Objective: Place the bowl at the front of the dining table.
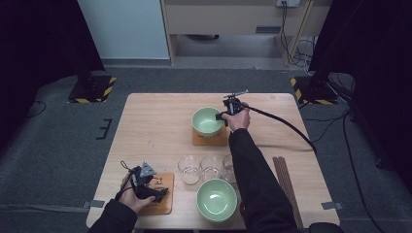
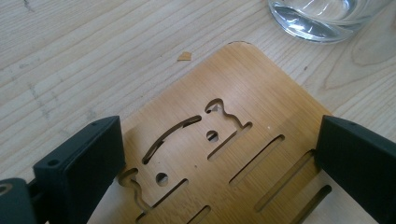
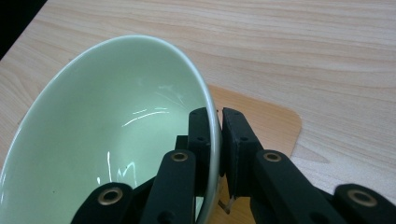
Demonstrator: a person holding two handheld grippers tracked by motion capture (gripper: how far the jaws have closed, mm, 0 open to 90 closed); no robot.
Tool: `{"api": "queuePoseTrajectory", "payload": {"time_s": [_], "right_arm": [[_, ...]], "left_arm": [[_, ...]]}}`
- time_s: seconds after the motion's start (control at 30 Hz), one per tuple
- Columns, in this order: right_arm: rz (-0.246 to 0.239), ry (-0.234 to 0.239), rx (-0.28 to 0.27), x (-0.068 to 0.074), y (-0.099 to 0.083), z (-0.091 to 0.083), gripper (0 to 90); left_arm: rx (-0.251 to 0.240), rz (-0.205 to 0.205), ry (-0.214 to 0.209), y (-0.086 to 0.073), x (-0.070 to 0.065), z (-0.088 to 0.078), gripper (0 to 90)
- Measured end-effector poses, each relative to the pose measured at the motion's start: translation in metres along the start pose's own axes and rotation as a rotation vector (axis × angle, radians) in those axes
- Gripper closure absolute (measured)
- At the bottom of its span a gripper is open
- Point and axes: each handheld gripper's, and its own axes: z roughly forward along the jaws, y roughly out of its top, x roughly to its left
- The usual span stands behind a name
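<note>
The far bowl (image 1: pixel 207 120) sits on a wooden mat (image 1: pixel 210 138) just past the middle of the table (image 1: pixel 155 121), toward the far edge. In the right gripper view I see this pale green bowl (image 3: pixel 107 140) tipped, its rim running between my two black jaws, one inside and one outside the wall, with the mat (image 3: pixel 275 126) beneath and beside it. My right gripper (image 1: pixel 228 110) is pinched on that rim at the bowl's right side; the jaws press on the wall from both faces. A black cable (image 1: pixel 286 127) trails from it toward the right edge. A second green bowl (image 1: pixel 216 199) stands at the near edge, right of centre. Between the two bowls, three clear glasses (image 1: pixel 189 169) stand in a row, close together. Dark chopsticks (image 1: pixel 285 182) lie along the right edge, near the near right corner. At the near left corner lies a second mat (image 1: pixel 163 194), with slots cut through it. My left gripper (image 1: pixel 145 187) rests over this mat (image 2: pixel 233 140), its jaws spread wide to either side, nothing between them but the mat below. One glass (image 2: pixel 322 18) shows just beyond that mat's corner.
</note>
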Motion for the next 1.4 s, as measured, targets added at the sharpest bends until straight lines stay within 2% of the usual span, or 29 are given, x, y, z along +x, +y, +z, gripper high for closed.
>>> {"api": "queuePoseTrajectory", "payload": {"time_s": [0.5,0.67,0.9,1.03,1.17,1.4], "right_arm": [[0.007,-0.061,0.023,-0.002,-0.003,0.009,82.5],[0.017,-0.047,0.016,-0.001,-0.003,0.011,82.5],[0.012,-0.059,0.018,-0.003,-0.003,0.013,82.4],[0.048,-0.043,-0.006,-0.009,-0.006,0.014,82.5],[0.025,-0.066,0.024,-0.010,-0.007,0.014,82.2],[0.028,-0.061,0.014,-0.008,-0.009,0.017,82.3]], "left_arm": [[0.001,0.001,-0.001,0.000,0.000,0.000,1.1],[0.001,0.003,0.000,0.000,0.000,0.000,1.1],[0.001,0.004,-0.002,0.000,0.000,0.000,1.0],[0.001,0.005,-0.002,0.000,0.000,0.000,1.0],[0.002,0.005,-0.002,0.000,0.000,0.000,1.0],[0.001,0.005,-0.002,0.000,0.000,0.000,1.1]]}}
